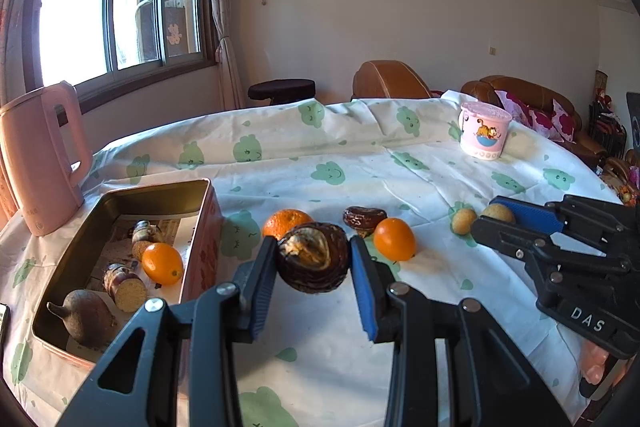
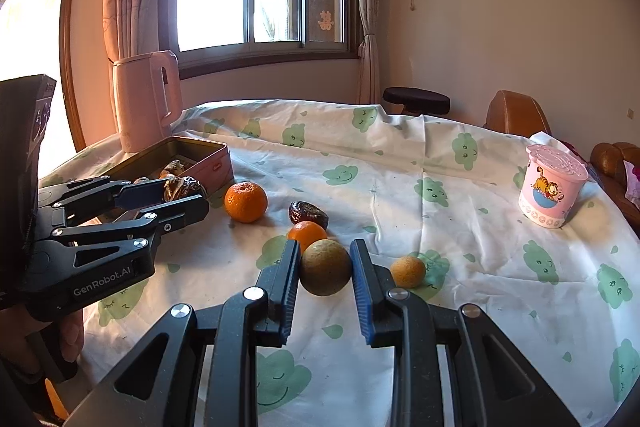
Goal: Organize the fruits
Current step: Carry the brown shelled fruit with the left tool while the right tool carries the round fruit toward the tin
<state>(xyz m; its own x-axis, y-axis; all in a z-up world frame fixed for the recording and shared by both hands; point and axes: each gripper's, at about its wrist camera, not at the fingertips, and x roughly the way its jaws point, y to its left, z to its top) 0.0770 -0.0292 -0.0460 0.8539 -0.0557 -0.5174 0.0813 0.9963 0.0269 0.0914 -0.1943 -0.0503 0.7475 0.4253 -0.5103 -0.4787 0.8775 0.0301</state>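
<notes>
My left gripper (image 1: pixel 314 259) is shut on a dark wrinkled fruit (image 1: pixel 314 263) and holds it above the cloth, just right of the metal tin (image 1: pixel 200 211); it also shows in the right wrist view (image 2: pixel 182 195). The tin holds a kumquat (image 1: pixel 162 263), a dark pear-shaped fruit (image 1: pixel 86 315) and cut pieces. My right gripper (image 2: pixel 325 267) is shut on a round tan fruit (image 2: pixel 325 267), which also shows in the left wrist view (image 1: pixel 498 213). On the cloth lie a tangerine (image 2: pixel 245 201), a date (image 2: pixel 308 213), an orange kumquat (image 2: pixel 306 233) and a small tan fruit (image 2: pixel 408 271).
A pink kettle (image 2: pixel 144 99) stands behind the tin at the table's far left. A pink cartoon cup (image 2: pixel 552 185) stands at the far right. The table wears a white cloth with green prints (image 2: pixel 400 187). Chairs and a sofa lie beyond.
</notes>
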